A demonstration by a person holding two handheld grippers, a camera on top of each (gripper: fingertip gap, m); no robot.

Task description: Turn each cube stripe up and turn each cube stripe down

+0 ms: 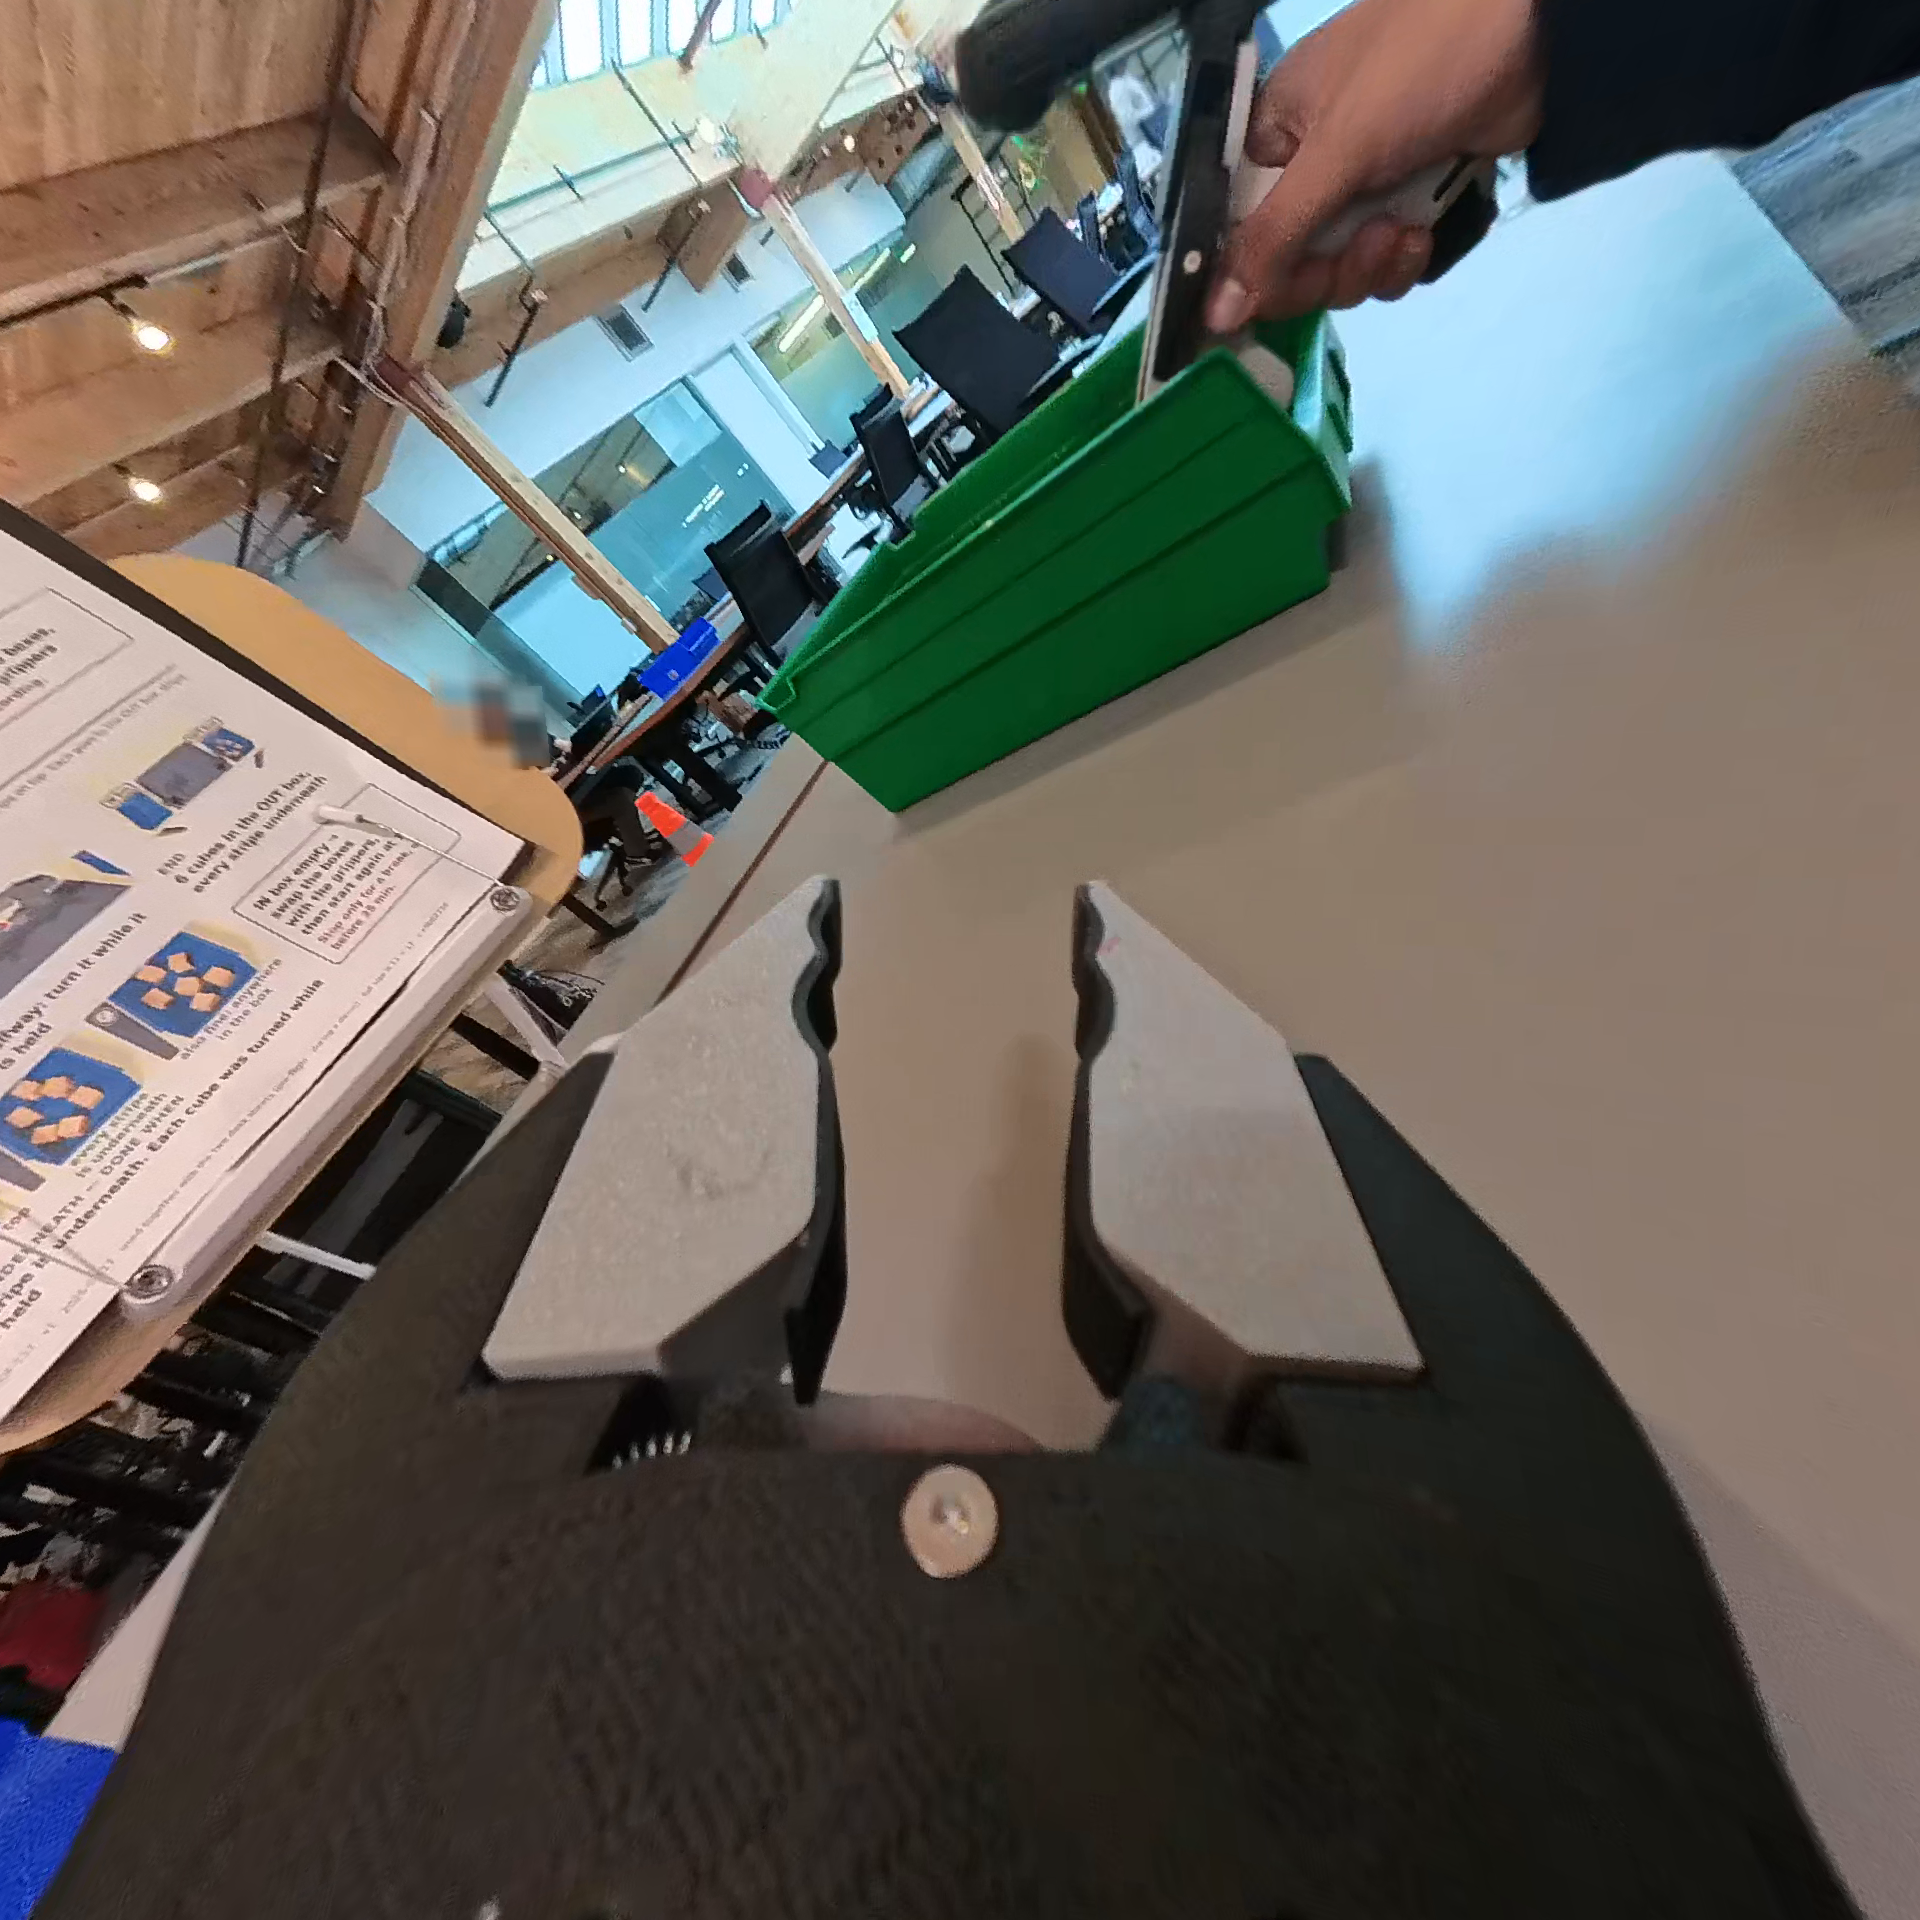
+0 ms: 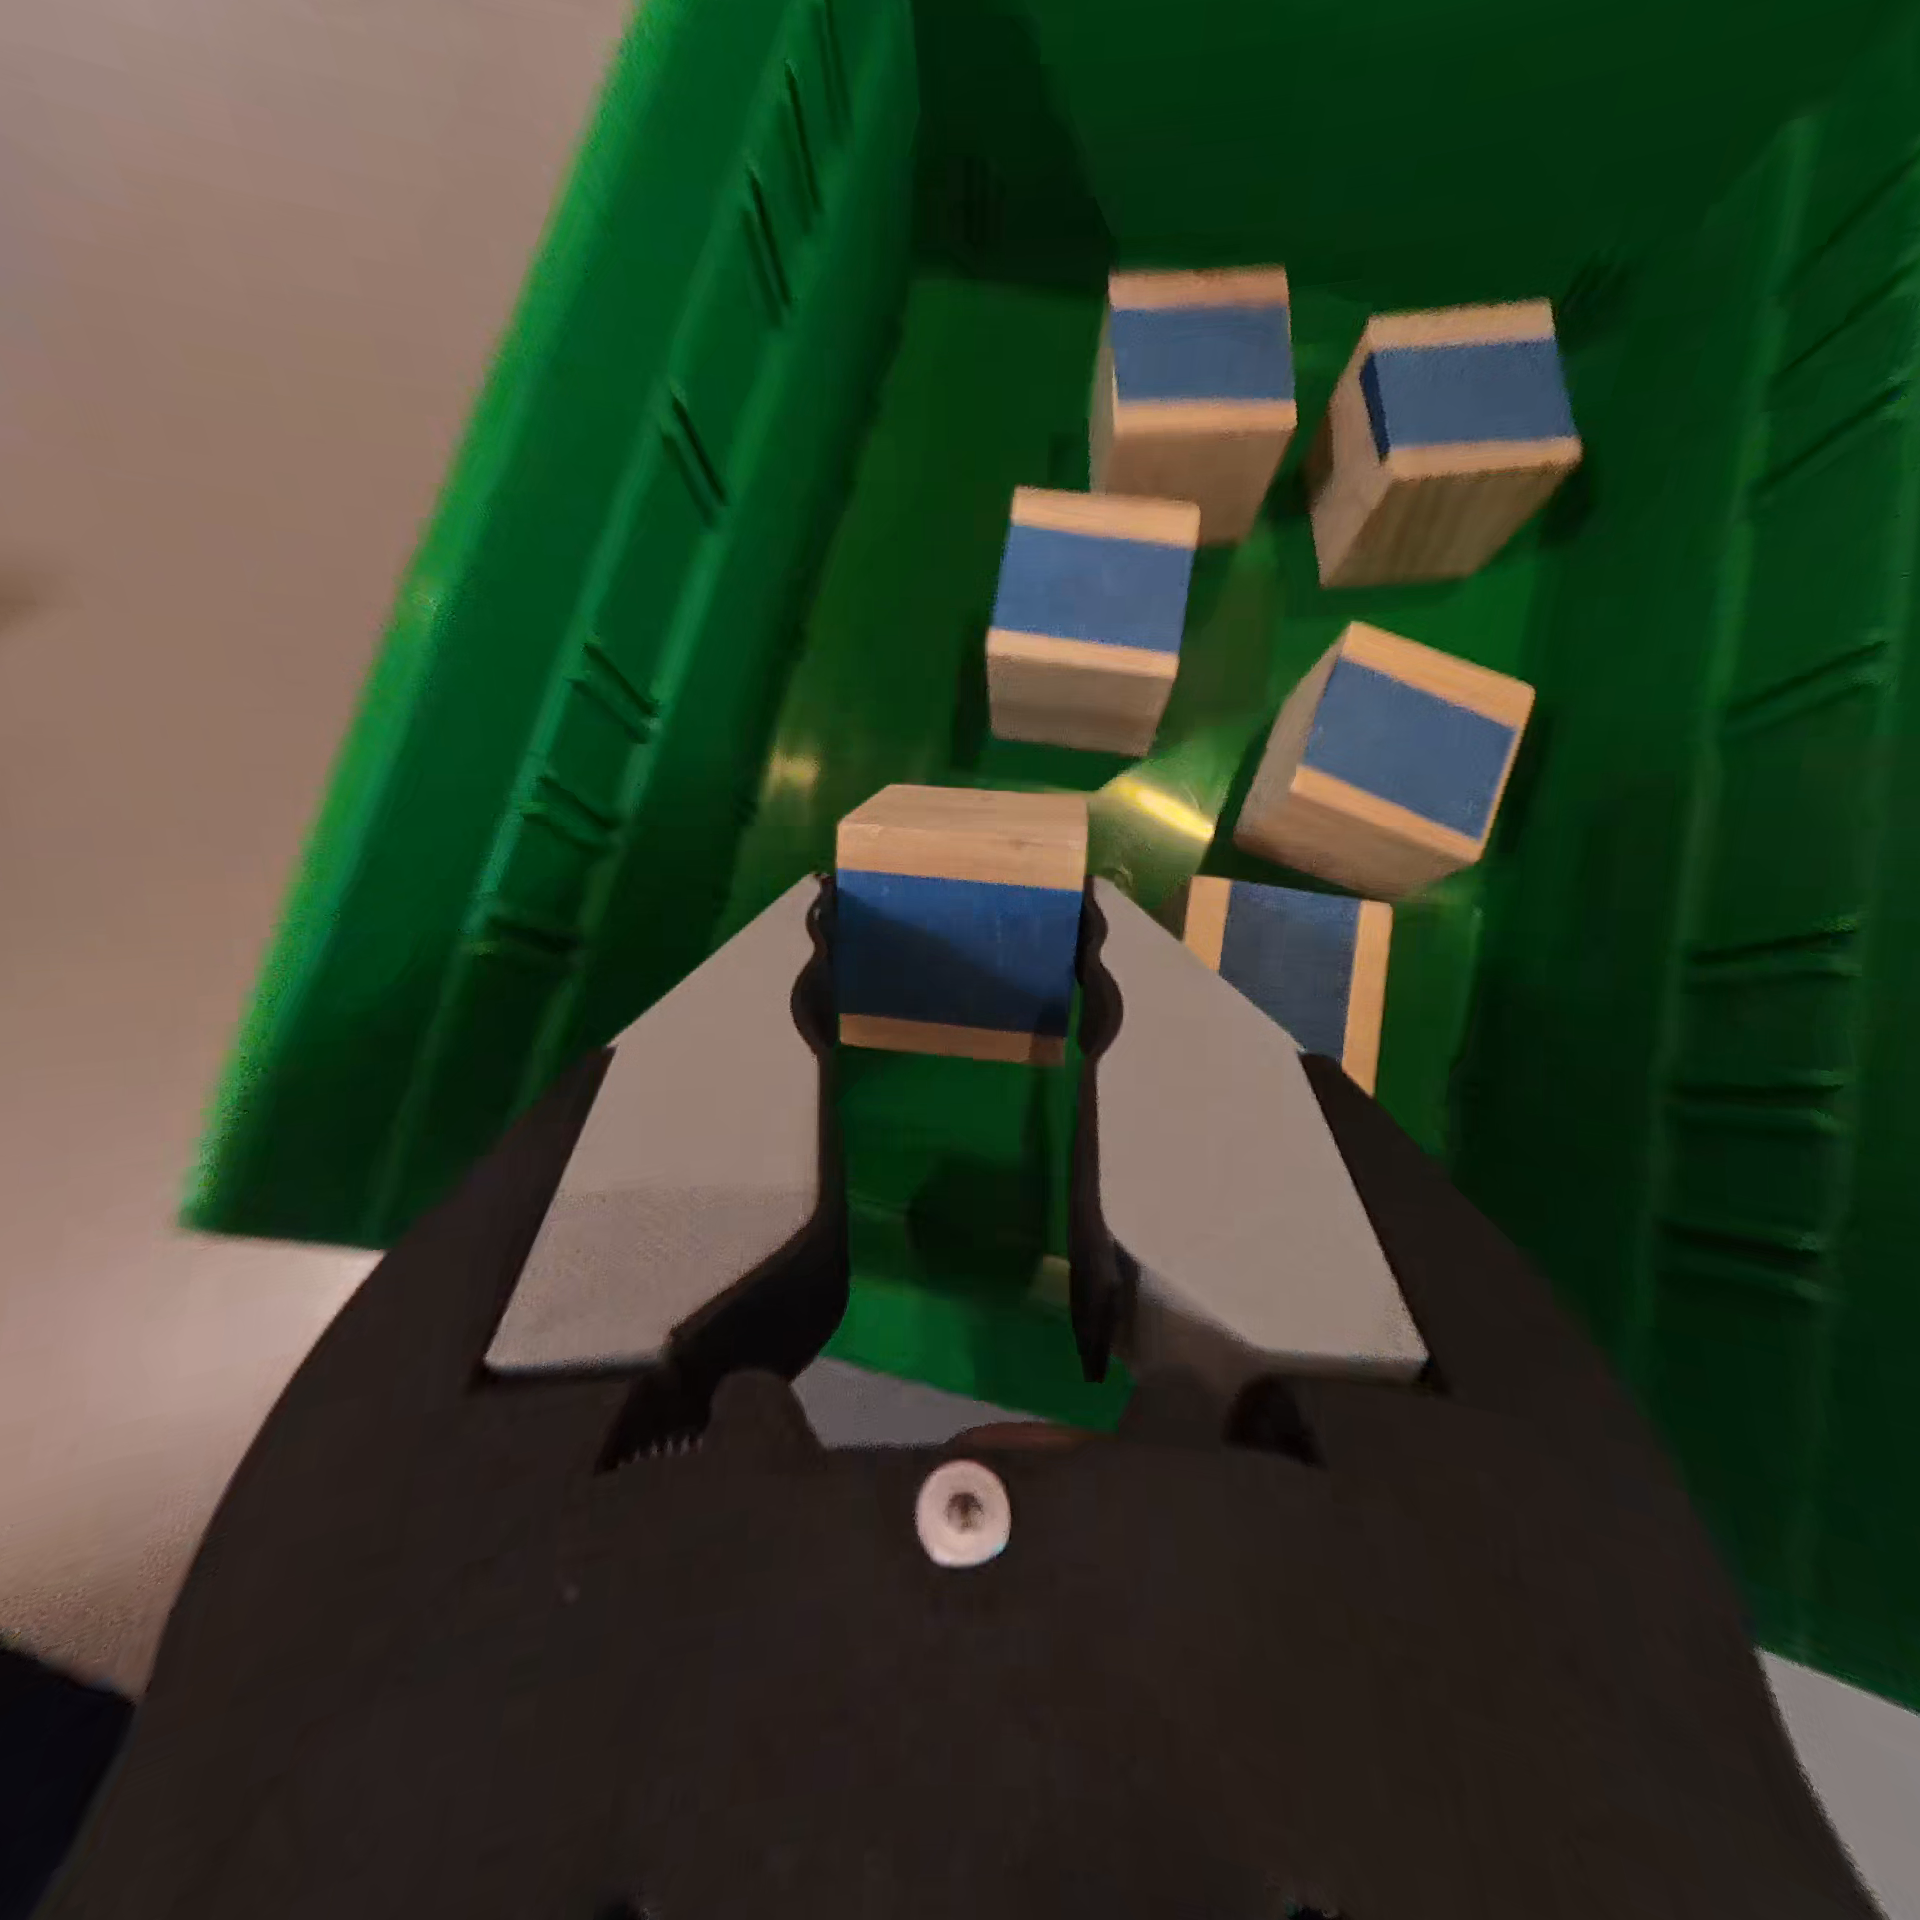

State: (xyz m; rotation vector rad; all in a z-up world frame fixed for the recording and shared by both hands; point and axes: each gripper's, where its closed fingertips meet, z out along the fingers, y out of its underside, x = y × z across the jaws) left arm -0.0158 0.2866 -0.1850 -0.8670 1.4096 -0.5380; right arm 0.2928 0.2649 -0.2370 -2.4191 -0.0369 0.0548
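Wooden cube (image 2: 961,925), blue-striped, square-edged

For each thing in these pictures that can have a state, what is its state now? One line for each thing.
Left hand-held gripper: open, empty, above the table.
Right hand-held gripper: shut on the held cube, inside the green bin.
Held cube: lifted, blue stripe facing the camera.
Other five cubes: lying in the bin, stripes up.
Green bin: open-topped, standing on the table.
Instruction sheet: fixed on a tilted board.
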